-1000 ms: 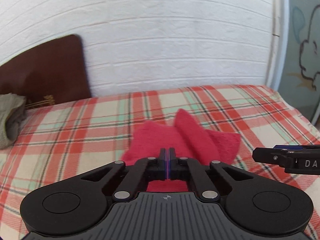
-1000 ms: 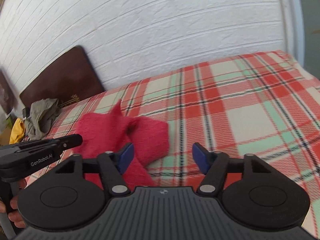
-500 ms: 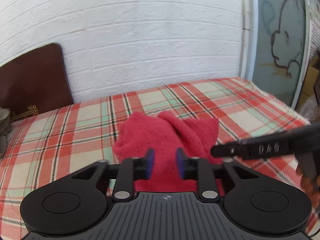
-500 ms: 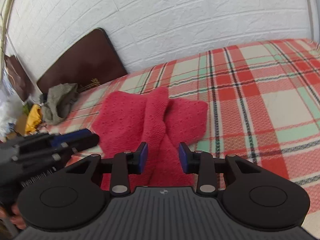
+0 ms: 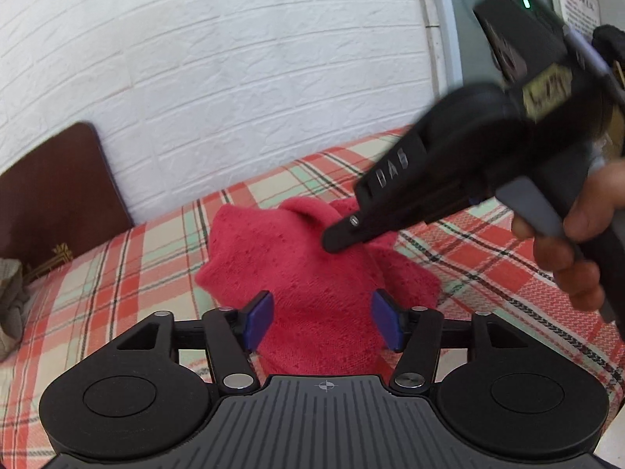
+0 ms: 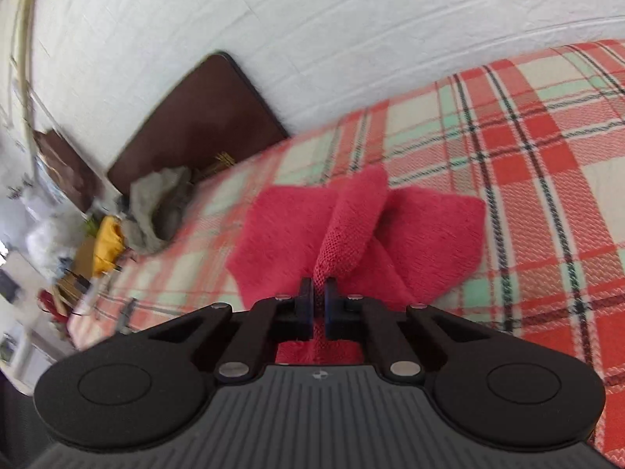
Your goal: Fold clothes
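Observation:
A red knitted garment (image 5: 312, 273) (image 6: 422, 234) lies bunched on the plaid bed cover (image 5: 129, 273) (image 6: 547, 164). My left gripper (image 5: 320, 322) hangs low over its near part, jaws opening, blue pads wide apart with the knit showing between them but not pressed. My right gripper (image 6: 319, 305) is shut on a raised fold of the red garment, which stands up from the pads. In the left wrist view the right gripper (image 5: 340, 240) reaches in from the right, tip in the knit, held by a hand (image 5: 578, 250).
A white brick wall (image 5: 234, 78) runs behind the bed. A dark brown headboard (image 5: 50, 191) (image 6: 195, 125) stands at the left, with a grey-green garment (image 6: 160, 207) crumpled beside it. Yellow and other clutter (image 6: 105, 242) sits past the bed's left edge.
My left gripper went from shut on the red garment to open. My right gripper swung left over the garment and closed on a fold of it.

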`<state>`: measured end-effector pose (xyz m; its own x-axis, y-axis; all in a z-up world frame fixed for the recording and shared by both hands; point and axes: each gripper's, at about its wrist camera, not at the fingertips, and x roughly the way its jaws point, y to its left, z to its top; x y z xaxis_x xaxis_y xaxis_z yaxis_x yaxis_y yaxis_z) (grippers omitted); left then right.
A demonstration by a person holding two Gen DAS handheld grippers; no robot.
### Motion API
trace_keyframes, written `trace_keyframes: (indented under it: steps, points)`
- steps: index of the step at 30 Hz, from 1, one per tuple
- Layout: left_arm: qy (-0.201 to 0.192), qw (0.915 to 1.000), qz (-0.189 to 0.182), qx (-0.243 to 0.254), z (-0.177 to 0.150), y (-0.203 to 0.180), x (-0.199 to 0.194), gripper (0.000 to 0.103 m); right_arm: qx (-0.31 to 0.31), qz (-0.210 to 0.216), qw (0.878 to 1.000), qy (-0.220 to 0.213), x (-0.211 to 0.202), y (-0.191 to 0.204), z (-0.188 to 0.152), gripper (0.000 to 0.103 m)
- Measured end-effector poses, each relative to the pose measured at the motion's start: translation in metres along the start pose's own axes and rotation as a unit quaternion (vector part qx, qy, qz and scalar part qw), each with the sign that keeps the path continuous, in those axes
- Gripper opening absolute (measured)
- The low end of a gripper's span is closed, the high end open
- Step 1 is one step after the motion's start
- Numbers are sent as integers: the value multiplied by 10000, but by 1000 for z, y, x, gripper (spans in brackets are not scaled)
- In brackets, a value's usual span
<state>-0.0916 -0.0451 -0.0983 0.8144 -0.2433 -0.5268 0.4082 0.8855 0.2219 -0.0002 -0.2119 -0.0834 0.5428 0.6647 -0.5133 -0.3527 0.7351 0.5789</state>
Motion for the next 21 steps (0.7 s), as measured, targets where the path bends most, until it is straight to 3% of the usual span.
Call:
trace_keyframes:
  steps: [4, 13, 15, 17, 18, 21]
  points:
    - [-155, 9998, 112, 0, 5, -3, -2, 75, -61, 450, 9990, -10, -6, 16, 14, 5]
    - [-70, 9969, 333, -712, 15, 22, 14, 74, -465, 755, 9956, 288, 7, 52, 16, 5]
    - [11, 9962, 303, -811, 15, 27, 18, 47, -487, 719, 9957, 317, 9, 55, 15, 6]
    - [78, 9947, 279, -991, 13, 35, 20, 12, -476, 659, 9961, 336, 9, 54, 15, 6]
    - [94, 9933, 262, -1125, 12, 41, 20, 6, -462, 637, 9963, 345, 9, 53, 15, 6]
    - [102, 9868, 236, -1596, 8, 61, 20, 4, -387, 657, 9966, 305, 7, 50, 13, 9]
